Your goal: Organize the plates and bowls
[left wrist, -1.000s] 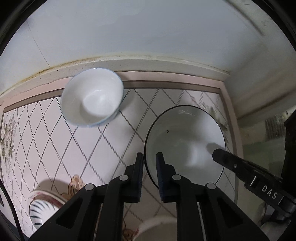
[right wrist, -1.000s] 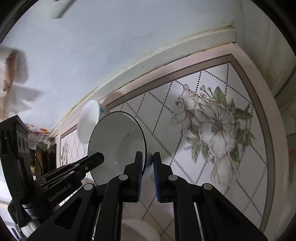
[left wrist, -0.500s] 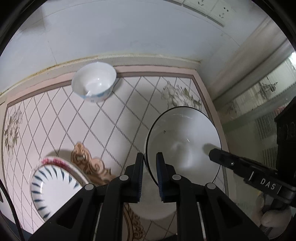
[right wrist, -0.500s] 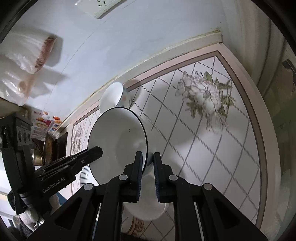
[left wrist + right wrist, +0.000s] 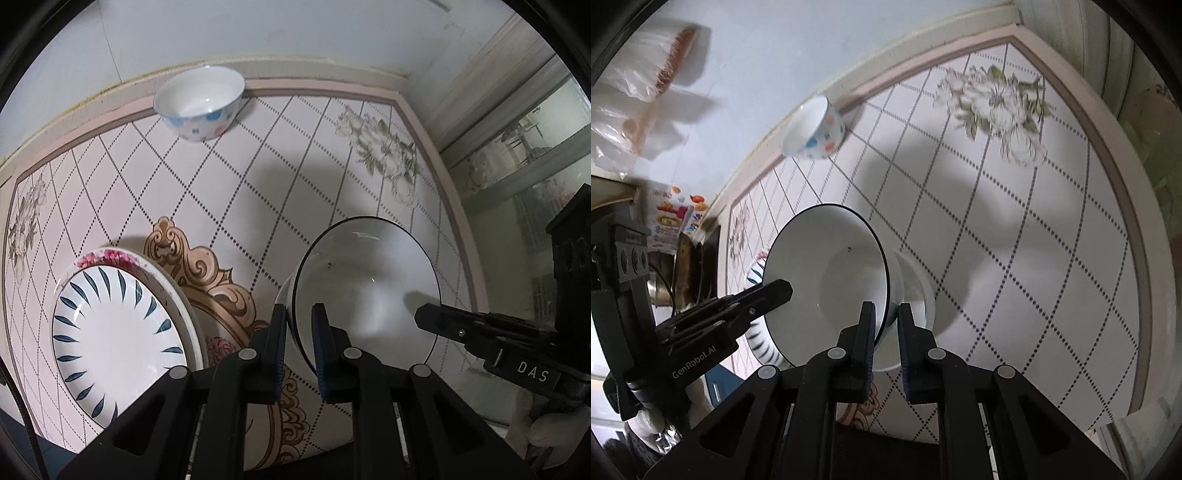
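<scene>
A white bowl with a dark rim [image 5: 369, 291] [image 5: 831, 273] is held above the table between both grippers. My left gripper [image 5: 299, 325] is shut on its left rim. My right gripper [image 5: 886, 325] is shut on its right rim. Under it a plain white bowl [image 5: 916, 295] sits on the table. A plate with blue leaf marks [image 5: 114, 332] lies on a floral-rimmed plate [image 5: 107, 256] at the left. A small spotted bowl [image 5: 201, 103] [image 5: 814, 127] stands by the back wall.
The tiled table [image 5: 258, 177] has a pink border and meets the wall at the back. Its right edge [image 5: 1141, 229] drops off near a window frame. Plastic bags [image 5: 639, 99] hang on the wall at the left.
Both grippers have lifted and pulled back toward me with the dark-rimmed bowl. The stacked plates and the white bowl beneath have come further into view.
</scene>
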